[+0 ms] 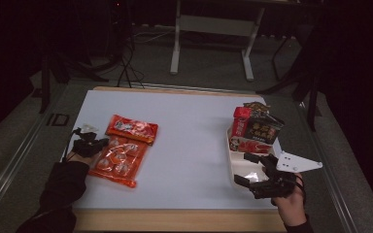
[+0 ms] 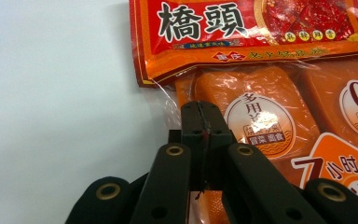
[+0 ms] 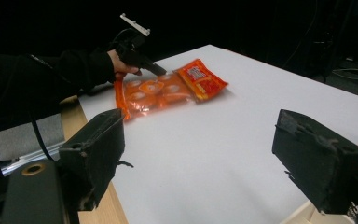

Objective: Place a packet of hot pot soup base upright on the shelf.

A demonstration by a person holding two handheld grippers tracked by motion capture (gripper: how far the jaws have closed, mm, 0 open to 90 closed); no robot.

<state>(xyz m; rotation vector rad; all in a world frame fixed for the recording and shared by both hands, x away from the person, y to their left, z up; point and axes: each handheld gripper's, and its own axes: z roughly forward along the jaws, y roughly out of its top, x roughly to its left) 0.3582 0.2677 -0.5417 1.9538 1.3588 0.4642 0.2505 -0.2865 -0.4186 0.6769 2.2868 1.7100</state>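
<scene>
The orange clear-plastic snack bag (image 2: 261, 70) bears "橋頭" on its red header; a cake inside it shows "多用" on a round label, another a large "0".

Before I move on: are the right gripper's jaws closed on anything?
No: the right gripper has its jaws wide apart over the bare white table.

White table (image 1: 189, 126); orange packet (image 1: 121, 150) left; tray (image 1: 243, 167) right

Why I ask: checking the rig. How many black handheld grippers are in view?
2. Left gripper, jaws shut, over the orange snack bag at left; right gripper, jaws open, beside the white tray.
</scene>
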